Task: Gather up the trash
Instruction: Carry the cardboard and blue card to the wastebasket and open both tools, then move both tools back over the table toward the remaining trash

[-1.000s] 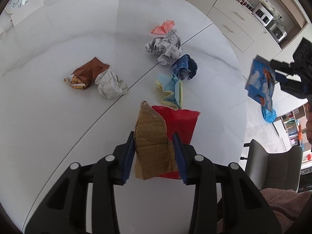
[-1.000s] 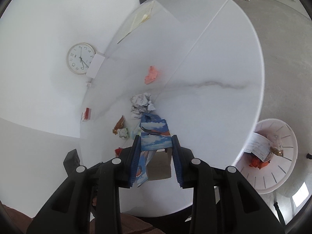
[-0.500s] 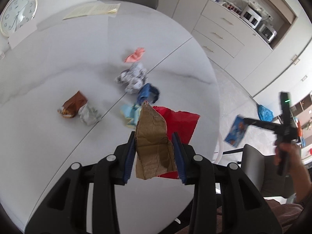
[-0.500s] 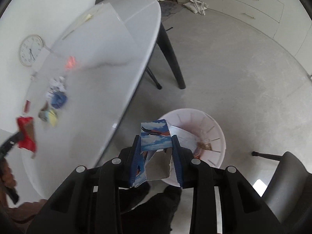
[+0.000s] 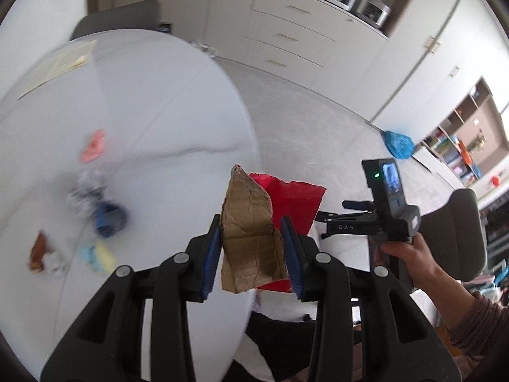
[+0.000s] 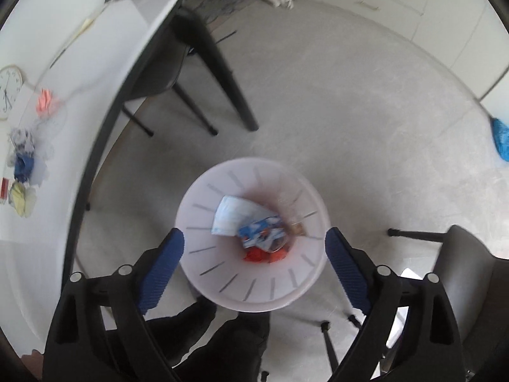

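**Right jaws opening over the bin; left clamped on cardboard**

Your right gripper points down over the white trash bin on the floor beside the table. Its jaws are opening, nothing between the blue pads. A blue-and-white printed wrapper lies inside the bin on other paper, with red scraps just beside it.

Your left gripper is clamped on a torn brown cardboard piece, with a red sheet behind it, held off the near edge of the white tabletop.

On the tabletop, blurred: a pink scrap, a printed paper ball touching a blue wad, yellow-blue paper and a brown wrapper toward the left edge.

Your right hand grips its handle.
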### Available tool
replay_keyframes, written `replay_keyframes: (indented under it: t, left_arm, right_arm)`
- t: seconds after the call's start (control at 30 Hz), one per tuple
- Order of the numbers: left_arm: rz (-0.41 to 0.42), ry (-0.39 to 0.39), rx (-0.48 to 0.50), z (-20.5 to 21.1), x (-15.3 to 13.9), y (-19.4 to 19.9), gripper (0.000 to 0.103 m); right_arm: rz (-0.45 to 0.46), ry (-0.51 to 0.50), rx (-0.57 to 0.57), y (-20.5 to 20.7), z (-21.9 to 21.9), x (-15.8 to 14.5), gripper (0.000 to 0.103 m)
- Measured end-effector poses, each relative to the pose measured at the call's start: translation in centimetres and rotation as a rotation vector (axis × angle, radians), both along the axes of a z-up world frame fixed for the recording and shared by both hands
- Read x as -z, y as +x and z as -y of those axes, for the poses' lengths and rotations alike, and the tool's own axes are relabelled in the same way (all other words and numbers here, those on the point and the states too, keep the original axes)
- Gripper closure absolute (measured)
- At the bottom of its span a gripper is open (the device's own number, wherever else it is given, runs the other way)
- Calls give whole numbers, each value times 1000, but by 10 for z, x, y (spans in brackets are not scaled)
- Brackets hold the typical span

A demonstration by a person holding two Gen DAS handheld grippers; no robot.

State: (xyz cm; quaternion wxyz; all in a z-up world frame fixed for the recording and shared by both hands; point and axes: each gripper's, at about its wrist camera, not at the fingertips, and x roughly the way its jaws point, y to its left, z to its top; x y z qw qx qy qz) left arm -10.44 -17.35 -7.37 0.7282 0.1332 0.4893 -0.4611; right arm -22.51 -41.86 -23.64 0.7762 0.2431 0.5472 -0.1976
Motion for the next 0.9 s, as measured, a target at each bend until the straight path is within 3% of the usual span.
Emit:
replay_keyframes:
  t: [0.17, 0.33, 0.43, 0.5, 0.67, 0.73, 0.83, 0.9]
  left_arm:
    - [-28, 40, 127, 70, 27, -27, 65]
    - [-87, 203, 193, 119, 92, -48, 60]
    - [-155, 258, 174, 129, 123, -51, 46]
    - [-184, 268, 142, 130, 133, -51, 32]
    - [-183, 237, 87, 120, 120, -47, 15]
    - [-158, 228, 53, 118, 106, -42, 14]
    - [-109, 170, -19, 103, 75, -32, 14]
    - [-69, 130, -79, 86, 50, -22, 9]
  right_arm:
    - [64, -67, 95, -46, 29, -62, 3]
    - [113, -55, 142, -70, 59, -86, 3]
    - [105, -38, 149, -74, 68, -83, 3]
    - [90, -22, 153, -73, 70, -79, 3]
    - [82, 18, 140, -71, 65, -70, 3]
    - [81, 20, 126, -66, 60, -71, 3]
    - [89, 0, 89, -55, 50, -83, 3]
    - [105, -28, 55, -44, 39, -96, 3]
